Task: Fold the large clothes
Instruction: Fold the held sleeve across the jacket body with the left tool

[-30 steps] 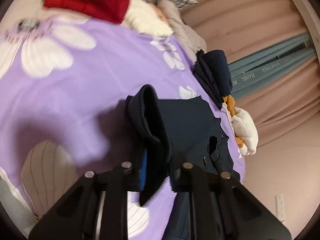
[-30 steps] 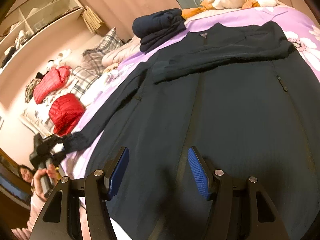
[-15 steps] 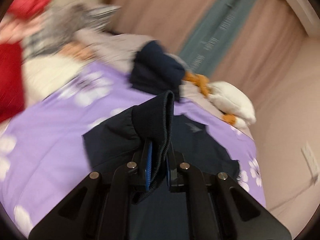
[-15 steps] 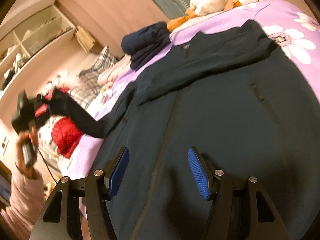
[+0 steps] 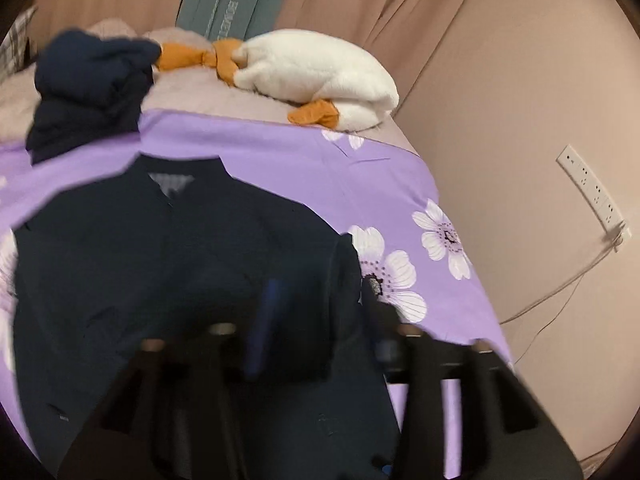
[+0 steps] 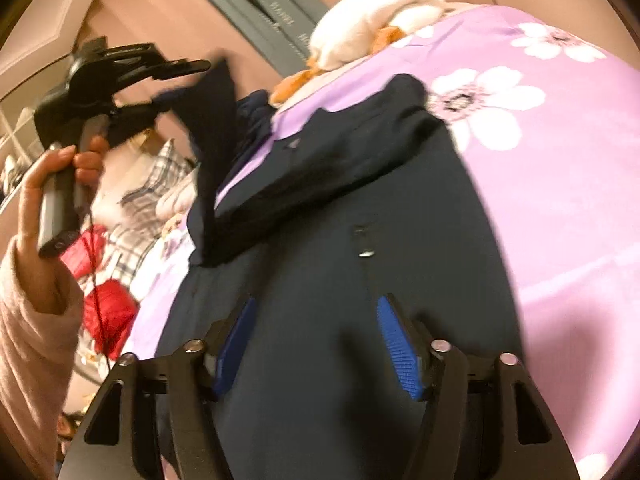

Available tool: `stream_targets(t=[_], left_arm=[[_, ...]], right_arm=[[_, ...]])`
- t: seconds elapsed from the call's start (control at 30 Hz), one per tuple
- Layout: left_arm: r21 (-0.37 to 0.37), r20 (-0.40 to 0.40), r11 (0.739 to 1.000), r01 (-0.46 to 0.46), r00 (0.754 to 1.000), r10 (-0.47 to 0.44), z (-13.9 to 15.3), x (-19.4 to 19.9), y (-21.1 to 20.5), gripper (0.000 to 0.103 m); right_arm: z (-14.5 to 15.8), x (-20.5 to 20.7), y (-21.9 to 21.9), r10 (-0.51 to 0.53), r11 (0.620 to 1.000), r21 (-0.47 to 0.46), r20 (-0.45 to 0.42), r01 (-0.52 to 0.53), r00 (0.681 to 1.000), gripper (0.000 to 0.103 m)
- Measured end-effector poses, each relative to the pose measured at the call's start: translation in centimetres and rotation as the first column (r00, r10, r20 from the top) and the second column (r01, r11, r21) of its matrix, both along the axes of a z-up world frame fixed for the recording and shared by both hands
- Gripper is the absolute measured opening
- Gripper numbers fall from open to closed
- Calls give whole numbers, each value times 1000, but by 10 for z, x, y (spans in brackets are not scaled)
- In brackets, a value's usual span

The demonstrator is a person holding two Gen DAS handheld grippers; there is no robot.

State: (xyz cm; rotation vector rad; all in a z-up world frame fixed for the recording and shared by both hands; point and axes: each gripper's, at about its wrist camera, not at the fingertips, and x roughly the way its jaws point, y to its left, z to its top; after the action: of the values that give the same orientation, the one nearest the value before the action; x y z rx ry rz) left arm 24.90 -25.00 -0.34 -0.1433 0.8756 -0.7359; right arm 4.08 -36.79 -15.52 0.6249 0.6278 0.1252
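Note:
A navy jacket (image 5: 160,260) lies spread out, collar away from me, on the purple flowered bedsheet (image 5: 304,160). My left gripper (image 5: 320,312) hovers over its right side, blurred. Its jaws are opening, and the ribbed sleeve cuff (image 5: 316,280) sits loosely between them. In the right wrist view a hand holds that left gripper (image 6: 180,86) high at the left, and the sleeve (image 6: 212,140) hangs from it down to the jacket (image 6: 340,240). My right gripper (image 6: 316,300) is low over the jacket's body. Its jaws are opening too, and nothing is between the blue pads (image 6: 396,344).
A white plush goose (image 5: 320,76) and a pile of navy clothes (image 5: 88,88) lie at the head of the bed. A power strip (image 5: 592,192) hangs on the right wall. Red puffer jackets (image 6: 112,304) and a plaid pillow (image 6: 148,184) lie to the left.
The left gripper lifted the sleeve cuff off the left of the bed and swung it across over the jacket. Its jaws went from shut to apart. The right gripper slid over the jacket and widened.

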Motion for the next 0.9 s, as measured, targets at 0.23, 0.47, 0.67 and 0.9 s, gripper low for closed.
stream_targets(t=[0.23, 0.47, 0.67, 0.9], left_arm=[[-81, -31, 995, -54, 998, 52, -11, -1, 64, 69], [-138, -190, 914, -382, 916, 354, -48, 34, 237, 69], [-135, -264, 880, -456, 872, 412, -86, 48, 307, 69], [-102, -320, 888, -449, 860, 398, -136, 89, 278, 67]], right_arm=[[5, 1, -17, -40, 999, 8, -10, 41, 999, 72], [34, 45, -14, 20, 999, -37, -22, -20, 1000, 72], [44, 102, -6, 26, 989, -142, -65, -35, 998, 72], [43, 164, 43, 83, 966, -241, -61, -95, 995, 70]])
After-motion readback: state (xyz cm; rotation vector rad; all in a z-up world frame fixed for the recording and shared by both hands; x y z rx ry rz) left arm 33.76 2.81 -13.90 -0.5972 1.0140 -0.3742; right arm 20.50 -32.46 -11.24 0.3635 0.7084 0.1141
